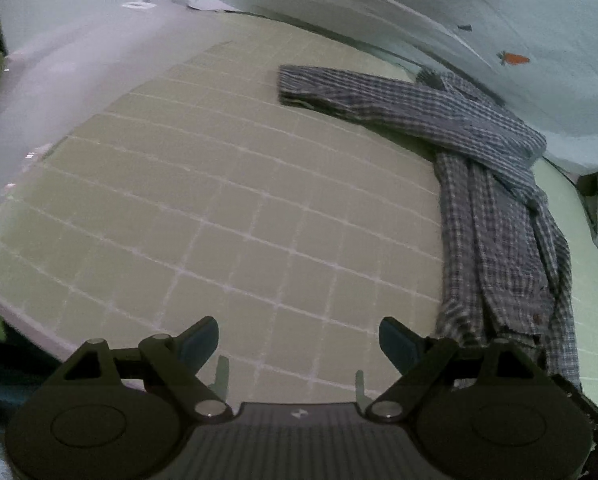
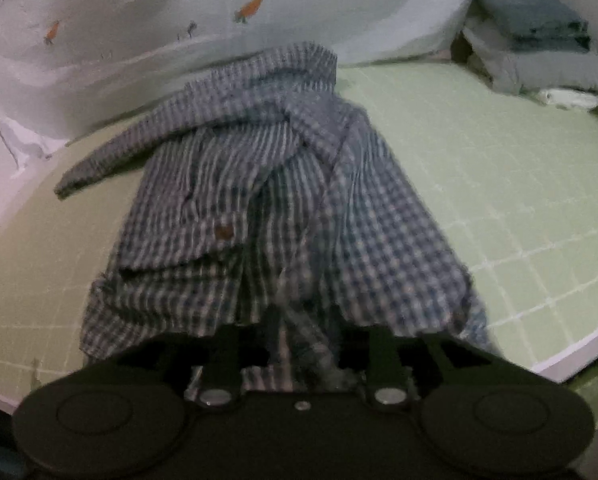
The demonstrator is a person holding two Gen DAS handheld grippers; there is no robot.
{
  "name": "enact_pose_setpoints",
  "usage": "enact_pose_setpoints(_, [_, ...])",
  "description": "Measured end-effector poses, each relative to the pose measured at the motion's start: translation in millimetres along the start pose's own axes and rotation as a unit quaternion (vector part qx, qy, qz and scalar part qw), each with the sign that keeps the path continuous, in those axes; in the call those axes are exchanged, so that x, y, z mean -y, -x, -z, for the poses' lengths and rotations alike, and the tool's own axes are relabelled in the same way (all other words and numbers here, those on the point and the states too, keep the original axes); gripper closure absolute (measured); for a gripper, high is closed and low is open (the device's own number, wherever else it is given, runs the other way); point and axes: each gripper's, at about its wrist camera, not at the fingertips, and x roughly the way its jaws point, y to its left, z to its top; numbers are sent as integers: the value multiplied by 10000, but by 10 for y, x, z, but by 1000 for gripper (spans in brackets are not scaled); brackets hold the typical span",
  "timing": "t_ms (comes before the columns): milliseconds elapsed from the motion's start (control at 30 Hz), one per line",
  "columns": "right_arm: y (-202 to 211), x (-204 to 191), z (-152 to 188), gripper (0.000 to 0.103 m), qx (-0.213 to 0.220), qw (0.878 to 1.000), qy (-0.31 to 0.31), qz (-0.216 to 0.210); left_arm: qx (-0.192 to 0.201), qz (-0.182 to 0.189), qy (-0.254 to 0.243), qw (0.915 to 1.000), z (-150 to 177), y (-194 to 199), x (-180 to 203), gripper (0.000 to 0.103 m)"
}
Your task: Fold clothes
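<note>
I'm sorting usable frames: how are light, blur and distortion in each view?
Left wrist view: dim, grid mat bowed by fisheye, checked shirt fairly sharp. Right wrist view: also dim, shirt soft with blur nearest the right hand-held gripper, folded pile hazy.

Black left tongs (image 1: pixel 299 344) with blue-padded fingertips (image 1: pixel 198 340), silver pivot screws, ribbed grey body.
</note>
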Motion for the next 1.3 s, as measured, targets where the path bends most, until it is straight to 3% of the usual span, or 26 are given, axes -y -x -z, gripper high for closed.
enact_pose_setpoints(67, [33,50,-89,62,125,9999,69,52,-5,-9,-10,10000,-33,-51,130,15])
enact_pose_setpoints(200, [-101,115,-376,39,308,9984,424,230,17,-102,16,9999,-97,-97,334,15])
enact_pose_setpoints(267, [-221,122,-519,25,335,9969,652,281,78,-204,101,9997,-114,-79,400,14])
enact_pose_setpoints(333, [-342,125,-648,0,427,9947,881,306,181,-288,161,9993,-125,-77,437,10])
enact_pose_setpoints(567, [-746,-28,-997,0,567,9918,1053,452,126,-524,505,9973,-376,-239,267,8])
enact_pose_setpoints(800, [-1125,-297,-1271,0,369,9916,907,850,185,-520,376,9978,-1121,-513,37,8])
enact_pose_setpoints(867, [-1255,-385,-1323,4,300,9901,921,1011,260,-472,263,9982,-1361,-626,-21,8])
enact_pose_setpoints(1033, [-1669,-566,-1458,59,-8,9880,973,1200,333,-399,48,9986,-1998,-1051,-165,8])
enact_pose_setpoints(1100, [-1803,-602,-1505,72,-93,9868,957,1300,271,-402,-27,9988,-2204,-1244,-203,10])
enact_pose_setpoints(1133, [-1813,-592,-1521,89,-109,9886,841,1243,203,-384,-72,9990,-2314,-1362,-215,10])
enact_pose_setpoints(1167, [-1816,-579,-1535,98,-122,9905,713,1174,157,-360,-123,9992,-2394,-1458,-225,10])
enact_pose_setpoints(1300, [-1829,-527,-1593,101,-174,9956,199,894,113,-299,-388,9987,-2568,-1695,-201,12])
